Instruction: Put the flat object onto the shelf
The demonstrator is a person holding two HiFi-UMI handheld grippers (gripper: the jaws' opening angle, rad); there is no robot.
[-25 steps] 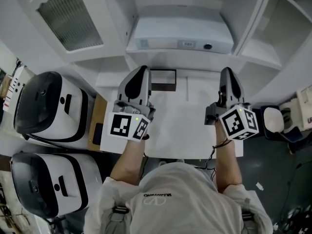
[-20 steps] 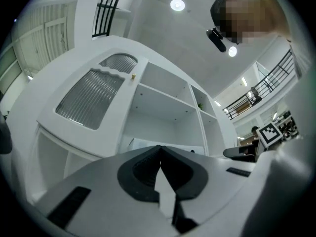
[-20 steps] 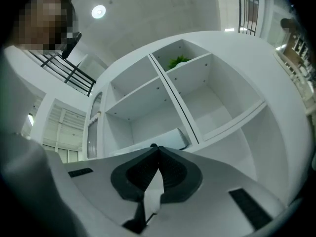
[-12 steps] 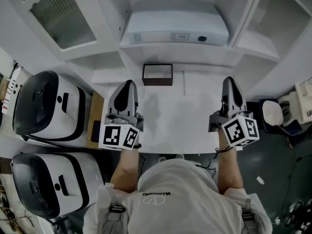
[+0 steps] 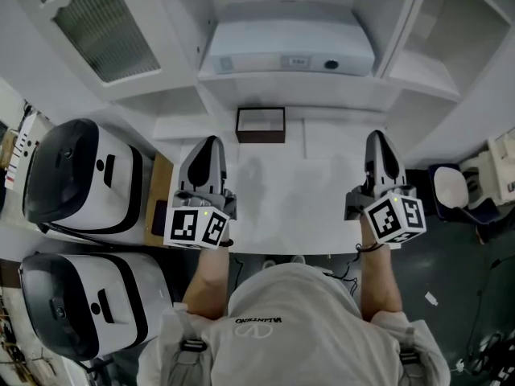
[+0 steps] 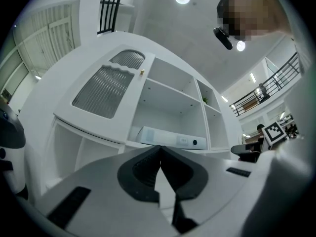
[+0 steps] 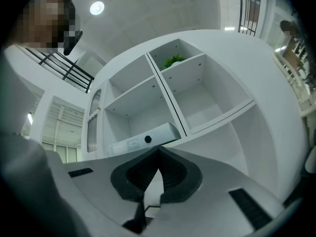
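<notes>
At the table's (image 5: 306, 195) back edge the flat object (image 5: 260, 125) lies untouched; my left gripper (image 5: 212, 143) and right gripper (image 5: 379, 137) are both clenched, empty. Pinching its thin rim, I risk shoving it away.

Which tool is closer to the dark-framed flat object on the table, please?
The left tool, its tip just short of the dark-framed flat object; the right tool sits far across the table.
</notes>
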